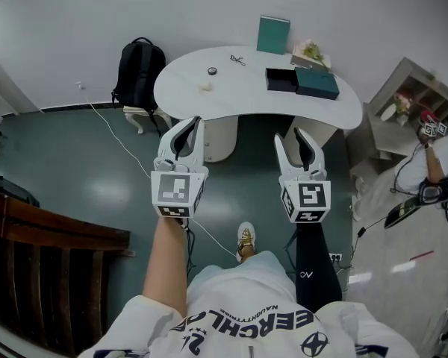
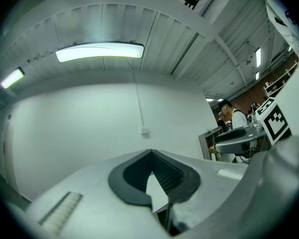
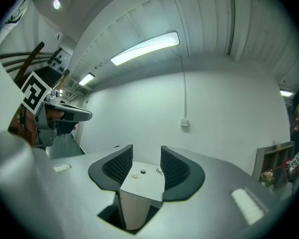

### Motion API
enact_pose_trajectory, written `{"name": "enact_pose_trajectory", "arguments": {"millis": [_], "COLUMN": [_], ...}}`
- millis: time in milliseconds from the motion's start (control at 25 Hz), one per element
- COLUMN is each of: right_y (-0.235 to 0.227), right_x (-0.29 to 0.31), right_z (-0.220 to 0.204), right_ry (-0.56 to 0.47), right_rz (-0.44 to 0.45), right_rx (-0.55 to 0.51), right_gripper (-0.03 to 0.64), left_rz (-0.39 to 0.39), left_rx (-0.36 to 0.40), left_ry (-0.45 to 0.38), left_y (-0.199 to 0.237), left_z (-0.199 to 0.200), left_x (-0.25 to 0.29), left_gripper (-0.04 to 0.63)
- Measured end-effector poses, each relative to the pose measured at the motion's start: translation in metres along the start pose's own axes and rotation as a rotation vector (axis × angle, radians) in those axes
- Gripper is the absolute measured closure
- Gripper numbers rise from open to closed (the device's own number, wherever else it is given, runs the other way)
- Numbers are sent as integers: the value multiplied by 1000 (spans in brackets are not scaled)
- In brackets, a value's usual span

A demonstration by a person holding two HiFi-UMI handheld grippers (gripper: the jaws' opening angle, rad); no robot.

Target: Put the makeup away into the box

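1. Zero makeup items look packed so far; judging by the layout, the task is barely started.
2. Three small things lie loose on the left half of the white table (image 1: 181,99): a small dark round pot (image 1: 212,71), a small pale piece (image 1: 206,86) nearer the front edge, and a thin metal tool (image 1: 238,60), maybe an eyelash curler, toward the back edge.
3. Black box (image 1: 281,80) sits open near the table's right end, with the teal lid (image 1: 318,83) touching its right side. It is too far off to tell what is inside.
4. Teal upright case (image 1: 273,35) and flowers (image 1: 311,51) stand at the back edge behind the box.
5. Left gripper (image 1: 190,121) is out in front of the person, well short of the table. Its jaw tips meet, with nothing between them.
6. Right gripper (image 1: 293,136) is level beside it, also well short of the table. Its jaws stand moderately apart and empty; its own view frames only the distant tabletop between them.
7. Left to do: reach the table, pick up each loose item, drop it in the box, and probably put the lid on.
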State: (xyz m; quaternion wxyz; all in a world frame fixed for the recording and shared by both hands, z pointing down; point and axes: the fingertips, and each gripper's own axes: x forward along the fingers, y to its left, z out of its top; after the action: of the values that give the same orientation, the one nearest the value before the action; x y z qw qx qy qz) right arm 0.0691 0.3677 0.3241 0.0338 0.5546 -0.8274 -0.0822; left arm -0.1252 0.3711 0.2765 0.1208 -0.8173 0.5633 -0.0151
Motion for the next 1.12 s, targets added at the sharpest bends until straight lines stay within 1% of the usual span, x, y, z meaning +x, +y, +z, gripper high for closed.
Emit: {"name": "enact_pose_trajectory", "arguments": {"millis": [200,400,520,720,880,1000,1120], "right_y": [-26,-52,-64,-62,-53,-45,-42], "right_x": [68,128,154,193,222,247,278], "right_z": [-4,-9,-13,-13,-8,-6,-9], "right_ry": [-10,-20,-22,-34,-43,-45,-46], "right_rz": [58,116,143,179,209,226,226], "right_rx": [3,7,20,41,50,50,51], "right_gripper": [412,413,414,417,417,416,414], "left_rz": [30,93,114,133,149,146,127], "left_rx": [35,37,43,71,76,81,82], "left_ry": [23,27,36,54,63,58,48], "left_y": [18,42,48,67,89,107,127], "left_z": [-12,-19,-23,-27,-29,-33,-43], "left_x": [61,115,138,159,170,186,213], "left_gripper": [589,589,589,588,589,588,589]}}
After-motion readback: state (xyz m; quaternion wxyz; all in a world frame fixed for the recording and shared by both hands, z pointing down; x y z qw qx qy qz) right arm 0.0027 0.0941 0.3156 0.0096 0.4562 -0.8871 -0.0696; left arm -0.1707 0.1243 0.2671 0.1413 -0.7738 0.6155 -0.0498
